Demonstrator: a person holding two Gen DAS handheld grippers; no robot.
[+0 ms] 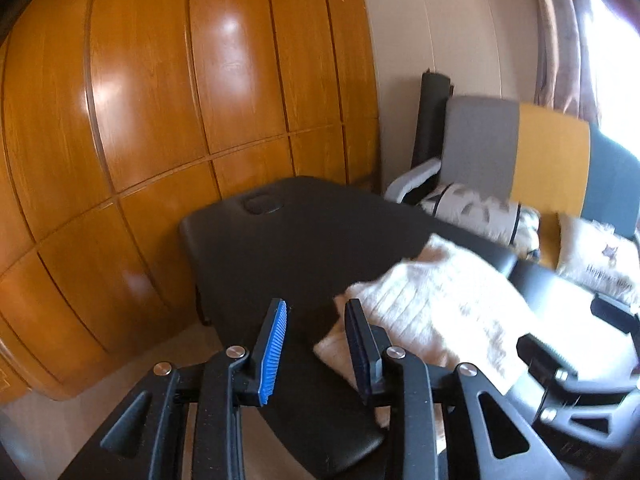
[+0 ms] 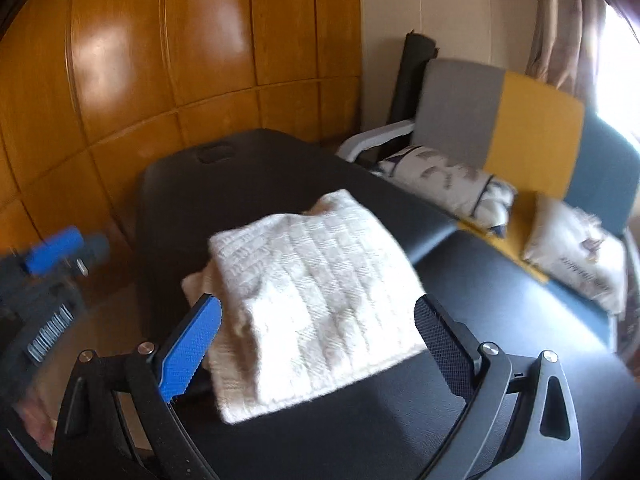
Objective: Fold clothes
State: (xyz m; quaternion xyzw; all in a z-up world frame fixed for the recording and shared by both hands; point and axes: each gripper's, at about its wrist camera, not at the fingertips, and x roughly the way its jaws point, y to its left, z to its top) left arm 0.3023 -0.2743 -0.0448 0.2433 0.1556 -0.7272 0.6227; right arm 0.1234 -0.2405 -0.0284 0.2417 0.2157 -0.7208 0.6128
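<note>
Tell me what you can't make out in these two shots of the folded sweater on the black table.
- Folded sweater: left wrist view hides its near edge behind the left tongs; layers underneath unseen in either view.
- Pillow lettering: too blurred to read in both views.
- Left tongs in the right wrist view: motion-blurred and cut by the left edge.
- Black table: near end cut off by the bottom edge.

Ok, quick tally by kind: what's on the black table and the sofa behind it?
Folded cream sweater on the table: 1
Cushions on the sofa: 2, one and another
Total: 3
</note>
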